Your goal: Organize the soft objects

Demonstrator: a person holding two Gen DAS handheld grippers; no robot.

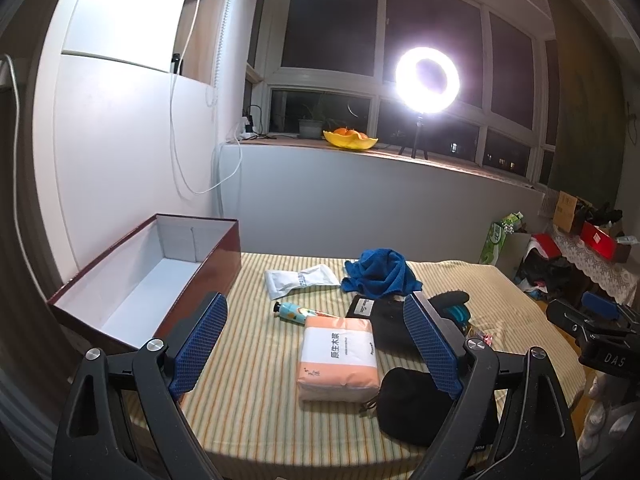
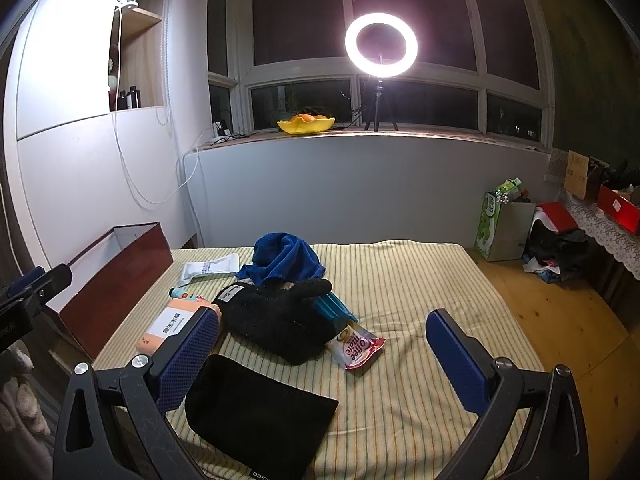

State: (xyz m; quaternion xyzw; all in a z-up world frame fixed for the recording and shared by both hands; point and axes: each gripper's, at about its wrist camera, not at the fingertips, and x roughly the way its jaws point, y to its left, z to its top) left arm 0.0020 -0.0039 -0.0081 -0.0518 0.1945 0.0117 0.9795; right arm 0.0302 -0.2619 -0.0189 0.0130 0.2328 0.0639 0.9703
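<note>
Soft objects, among them a blue towel (image 1: pixel 378 270) and black glove (image 2: pixel 280 316), are lying on the striped bed beside the open box (image 1: pixel 120 264). Both hand-held grippers, left (image 1: pixel 316 344) and right (image 2: pixel 324 352), are hovering wide open and empty; nothing is boxed yet, so a first grasp seems next.

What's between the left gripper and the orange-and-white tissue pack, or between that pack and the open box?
Nothing visible. The left gripper is open with the orange-and-white tissue pack lying between its fingers' line of sight, uncovered. The dark red cardboard box sits open to the left; only bare striped bedspread lies between.
</note>
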